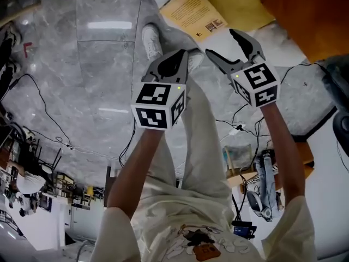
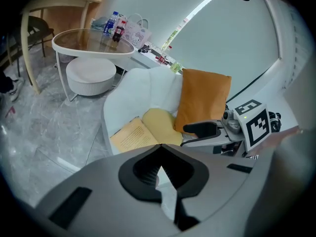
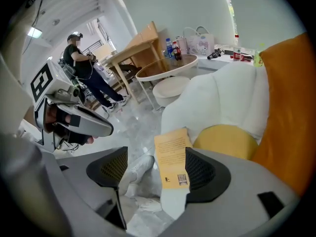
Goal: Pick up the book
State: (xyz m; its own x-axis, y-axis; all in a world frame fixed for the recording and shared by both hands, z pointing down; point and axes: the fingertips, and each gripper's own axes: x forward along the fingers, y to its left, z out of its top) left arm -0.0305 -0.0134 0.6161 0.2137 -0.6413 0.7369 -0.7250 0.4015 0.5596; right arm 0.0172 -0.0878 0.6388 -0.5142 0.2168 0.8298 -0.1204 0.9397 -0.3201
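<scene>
The book (image 1: 192, 11), thin with a yellow-orange cover and a barcode on its back, lies on the white armchair's seat (image 3: 222, 98) next to a yellow cushion (image 3: 227, 139). My right gripper (image 1: 221, 42) is open and empty. In the right gripper view the book (image 3: 173, 157) shows beyond and between its wide-spread jaws (image 3: 155, 154), apart from them. My left gripper (image 1: 182, 56) hangs beside the right one with its tips touching, shut on nothing (image 2: 159, 145). In the left gripper view the book (image 2: 132, 135) lies a little farther off.
An orange cushion (image 2: 202, 100) leans on the armchair's back behind the yellow one (image 2: 160, 125). A round glass table (image 2: 91, 41) with bottles and a white stool (image 2: 91, 75) stand to the left. My white shoe (image 1: 151, 40) and cables (image 1: 38, 100) are on the grey floor. A person (image 3: 81, 63) stands far off.
</scene>
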